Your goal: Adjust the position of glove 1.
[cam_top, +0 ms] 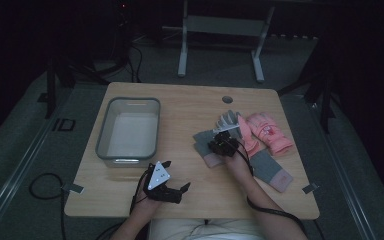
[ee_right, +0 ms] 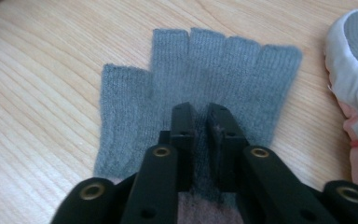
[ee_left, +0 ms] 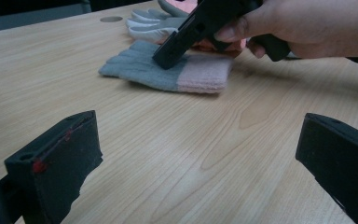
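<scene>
Right gripper [ee_right: 200,116] pinching grey glove [ee_right: 200,70], on table [ee_right: 37,93]

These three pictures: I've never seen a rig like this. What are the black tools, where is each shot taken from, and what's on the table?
A person holds a two-jaw gripper in each hand. The high view looks down on the table; the other two cameras ride on the grippers. On the table lie a clear bin, grey gloves and pink gloves. The right gripper is pinched on a fold of one grey glove, which lies flat. The left gripper waits with jaws wide open over bare wood, holding nothing.
</scene>
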`<action>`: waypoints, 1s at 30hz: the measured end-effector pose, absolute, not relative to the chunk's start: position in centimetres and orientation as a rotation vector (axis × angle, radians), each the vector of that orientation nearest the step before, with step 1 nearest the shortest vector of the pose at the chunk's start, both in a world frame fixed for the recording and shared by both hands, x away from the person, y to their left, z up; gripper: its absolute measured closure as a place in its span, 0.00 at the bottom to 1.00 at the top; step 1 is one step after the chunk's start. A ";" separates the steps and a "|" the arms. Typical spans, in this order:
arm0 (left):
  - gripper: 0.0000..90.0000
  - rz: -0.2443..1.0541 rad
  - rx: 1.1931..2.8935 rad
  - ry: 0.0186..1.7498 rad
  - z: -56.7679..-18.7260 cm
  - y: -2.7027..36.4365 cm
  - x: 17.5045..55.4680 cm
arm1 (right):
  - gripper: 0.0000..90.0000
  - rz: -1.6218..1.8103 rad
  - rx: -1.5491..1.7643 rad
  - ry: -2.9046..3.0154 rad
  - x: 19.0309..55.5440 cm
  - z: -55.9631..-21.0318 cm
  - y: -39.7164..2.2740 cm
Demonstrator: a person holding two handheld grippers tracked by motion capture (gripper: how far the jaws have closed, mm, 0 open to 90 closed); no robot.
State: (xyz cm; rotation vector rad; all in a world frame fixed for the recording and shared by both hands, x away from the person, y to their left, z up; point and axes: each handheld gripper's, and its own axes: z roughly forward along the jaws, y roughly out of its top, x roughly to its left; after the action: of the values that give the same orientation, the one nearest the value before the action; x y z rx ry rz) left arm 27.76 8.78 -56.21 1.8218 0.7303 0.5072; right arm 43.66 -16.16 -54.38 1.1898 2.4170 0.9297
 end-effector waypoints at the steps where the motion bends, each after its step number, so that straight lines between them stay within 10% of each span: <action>1: 0.00 0.510 1.822 0.728 -56.2 8.8 27.7 | 0.93 0.931 1.204 2.413 43.6 -54.2 -16.2; 15: 0.00 0.521 1.813 0.738 -56.2 8.8 27.7 | 0.94 1.044 1.360 2.248 38.7 -49.7 -15.1; 30: 0.00 0.497 1.805 0.730 -56.2 9.0 27.7 | 0.94 1.100 1.550 2.105 33.6 -52.4 -14.4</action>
State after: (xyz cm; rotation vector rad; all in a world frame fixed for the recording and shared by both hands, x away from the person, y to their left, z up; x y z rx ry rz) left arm 27.75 9.01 -56.22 1.8052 0.7299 0.4974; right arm 33.61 -14.43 -52.37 1.5499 2.1050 1.1005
